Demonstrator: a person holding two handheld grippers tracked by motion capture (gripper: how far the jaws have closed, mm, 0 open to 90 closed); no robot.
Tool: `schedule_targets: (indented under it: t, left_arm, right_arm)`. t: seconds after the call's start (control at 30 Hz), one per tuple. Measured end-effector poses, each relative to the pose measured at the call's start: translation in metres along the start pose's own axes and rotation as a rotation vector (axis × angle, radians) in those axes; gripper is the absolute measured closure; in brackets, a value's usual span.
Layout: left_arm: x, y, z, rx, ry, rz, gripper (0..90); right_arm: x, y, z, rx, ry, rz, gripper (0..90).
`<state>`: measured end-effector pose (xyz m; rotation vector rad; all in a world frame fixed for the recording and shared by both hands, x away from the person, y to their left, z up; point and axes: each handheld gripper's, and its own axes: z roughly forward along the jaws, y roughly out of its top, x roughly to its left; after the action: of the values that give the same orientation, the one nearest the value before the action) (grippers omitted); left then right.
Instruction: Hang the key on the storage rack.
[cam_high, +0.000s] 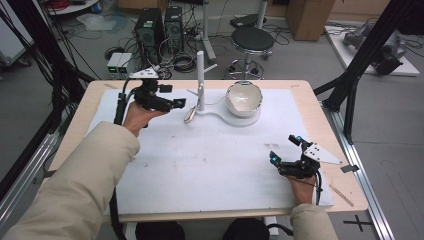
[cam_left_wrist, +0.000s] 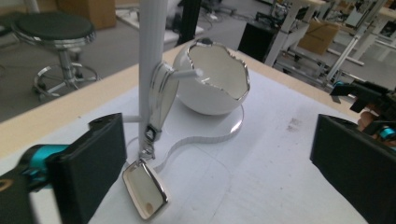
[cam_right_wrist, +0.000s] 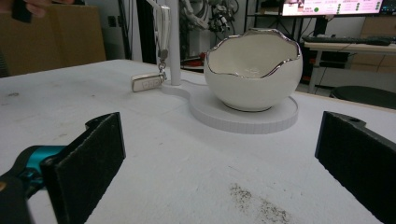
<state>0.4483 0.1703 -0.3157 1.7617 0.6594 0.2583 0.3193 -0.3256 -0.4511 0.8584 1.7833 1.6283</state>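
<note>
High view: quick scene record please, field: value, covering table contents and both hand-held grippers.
surface: white mat on a wooden table
stand: white post on a white base
bowl: white, jagged silver rim, on the base
hanging item: silver key fob on a strap from the post, lower end on the mat
left hand-held gripper: open, beside the fob, not touching
right hand-held gripper: open, empty, near the table's right front

At the worktop's far edge a stand rises left of an egg-shaped bowl on one shared base; a key fob hangs off the stand, resting left of it.
</note>
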Motion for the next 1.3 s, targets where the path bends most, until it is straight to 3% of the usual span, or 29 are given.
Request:
schedule_targets:
  t: [0.07,0.3,0.53,0.7,0.83,0.97,1.13,1.3]
  left_arm:
    - [-0.005,0.0,-0.015,-0.037,0.003,0.025,1.7]
    - [-0.016,-0.01,-0.05,-0.057,0.015,0.123,1.7]
    - [-0.022,-0.042,-0.077,-0.072,0.039,0.14,1.7]
    - [-0.028,-0.072,-0.101,-0.131,0.077,0.16,1.7]
    - [-0.037,-0.099,-0.117,-0.161,0.109,0.161,1.7]
    - [-0.044,-0.127,-0.132,-0.234,0.135,0.146,1.7]
    - [-0.042,-0.155,-0.145,-0.306,0.168,0.098,1.7]
    - [-0.038,-0.182,-0.152,-0.316,0.193,0.08,1.7]
  right_arm:
    - [0.0,0.0,0.0,0.002,-0.003,0.002,0.7]
    - [0.0,0.0,0.0,0.004,0.0,0.006,0.6]
    - [0.0,0.0,0.0,0.003,0.002,0.002,0.7]
    - [0.0,0.0,0.0,0.003,0.001,0.003,0.6]
    - [0.0,0.0,0.0,0.003,0.002,0.002,0.6]
    - [0.0,0.0,0.001,0.004,0.0,-0.008,0.7]
    - [0.001,0.0,0.0,0.007,0.0,0.0,0.7]
    - [0.001,0.0,0.0,0.007,-0.001,0.001,0.7]
